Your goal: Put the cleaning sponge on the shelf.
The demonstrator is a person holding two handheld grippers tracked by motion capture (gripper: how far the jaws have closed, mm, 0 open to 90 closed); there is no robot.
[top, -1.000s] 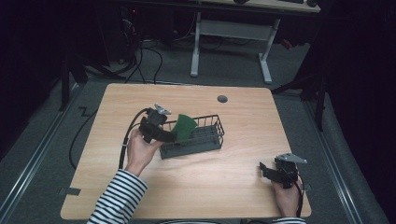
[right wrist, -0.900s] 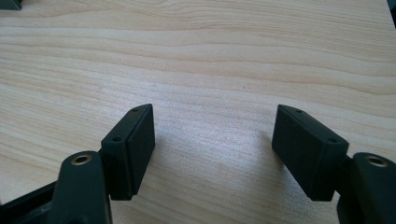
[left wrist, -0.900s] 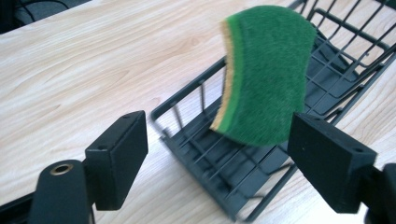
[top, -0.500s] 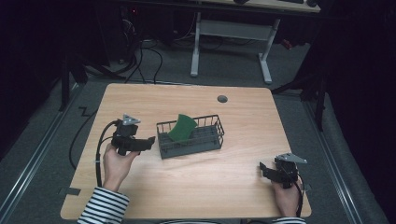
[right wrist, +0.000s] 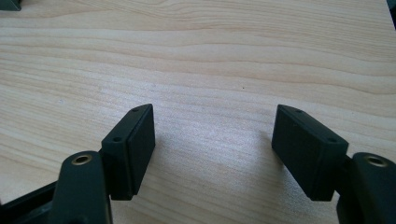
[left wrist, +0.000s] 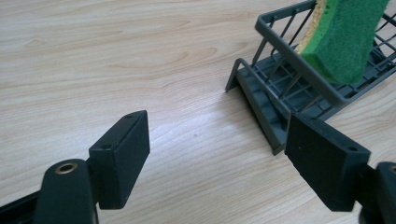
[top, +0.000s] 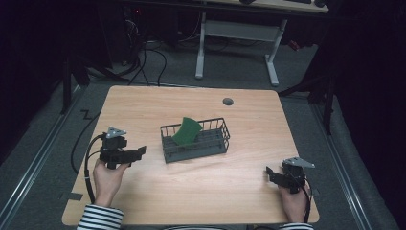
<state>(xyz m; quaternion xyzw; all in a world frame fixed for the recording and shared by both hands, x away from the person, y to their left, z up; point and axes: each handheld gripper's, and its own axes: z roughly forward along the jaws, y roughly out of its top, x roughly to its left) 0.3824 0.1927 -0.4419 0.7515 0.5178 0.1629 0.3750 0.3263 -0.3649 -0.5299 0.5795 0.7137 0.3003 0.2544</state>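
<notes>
A dark grey wire basket [top: 215,143] stands near the middle of the wooden table [top: 249,191]. A green sponge [top: 187,131] with a yellow side leans upright inside it, against the left end; in the left gripper view the sponge [left wrist: 345,37] sticks up over the basket's rim [left wrist: 299,60]. My left gripper [top: 136,152] rests low at the table's left, a short way from the basket, open and holding nothing. My right gripper [top: 269,173] sits at the table's front right, also open over bare wood, jaws [right wrist: 212,149] wide apart.
A round grey grommet [top: 228,101] is set in the table's far edge. A cable [top: 86,163] trails from the left gripper off the table's left side. A second desk's white legs [top: 270,57] stand behind on the dark floor.
My left gripper let go of the sponge at the basket and drew back to the left and nearer the person. The sponge stays leaning in the basket. The right gripper has not moved.
</notes>
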